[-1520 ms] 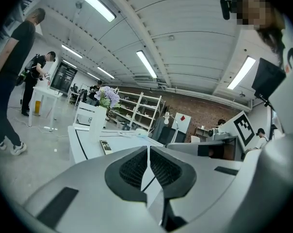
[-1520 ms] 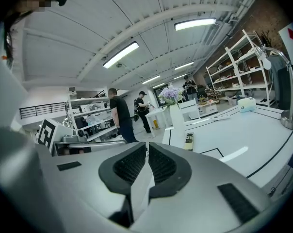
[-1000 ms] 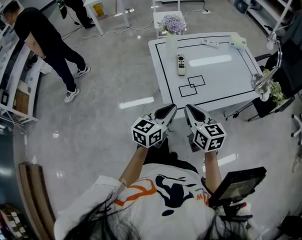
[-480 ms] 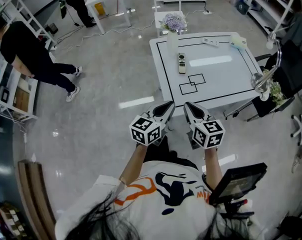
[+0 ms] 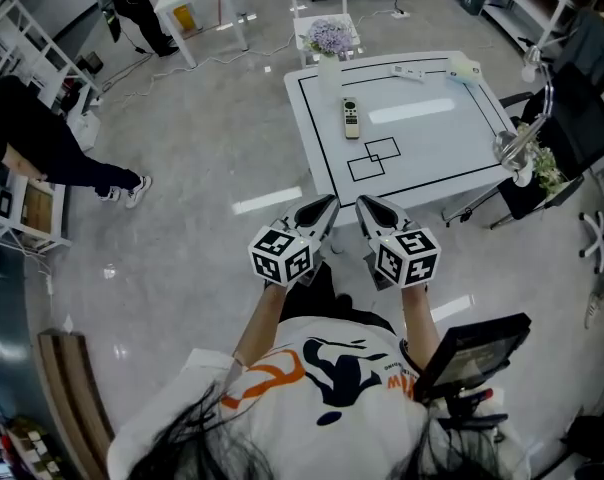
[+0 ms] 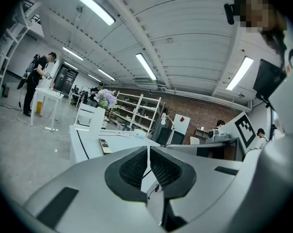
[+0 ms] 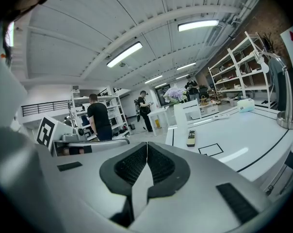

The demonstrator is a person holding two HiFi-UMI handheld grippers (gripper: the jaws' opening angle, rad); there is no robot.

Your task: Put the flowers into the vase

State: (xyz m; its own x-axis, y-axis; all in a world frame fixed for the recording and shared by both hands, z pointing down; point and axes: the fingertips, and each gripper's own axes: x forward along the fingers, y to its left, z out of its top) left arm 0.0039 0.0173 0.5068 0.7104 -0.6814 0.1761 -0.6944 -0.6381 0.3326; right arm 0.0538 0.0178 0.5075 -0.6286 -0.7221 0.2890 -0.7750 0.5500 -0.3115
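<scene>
Bystander [image 5: 42, 148] walked left, legs [image 5: 77, 170] in head view, torso [image 7: 99, 121] in right gripper view

Glossy grey floor [image 5: 202, 158], light streaks reflected. White counter [image 5: 432, 153] upper centre, black border lines. Metal shelving [image 5: 27, 206] at left edge. Ceiling strip lights [image 6: 94, 7] lit; brick wall [image 6: 197, 108] at far end.

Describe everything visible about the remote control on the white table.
The remote control is a slim, greyish bar with darker buttons, plastic by the look of it; finer detail is too small to tell. It lies flat on the white table, inside the black border line and nearer the left edge in the head view, lengthwise away from the person, just beyond the two outlined squares. Only the tabletop touches it.
</scene>
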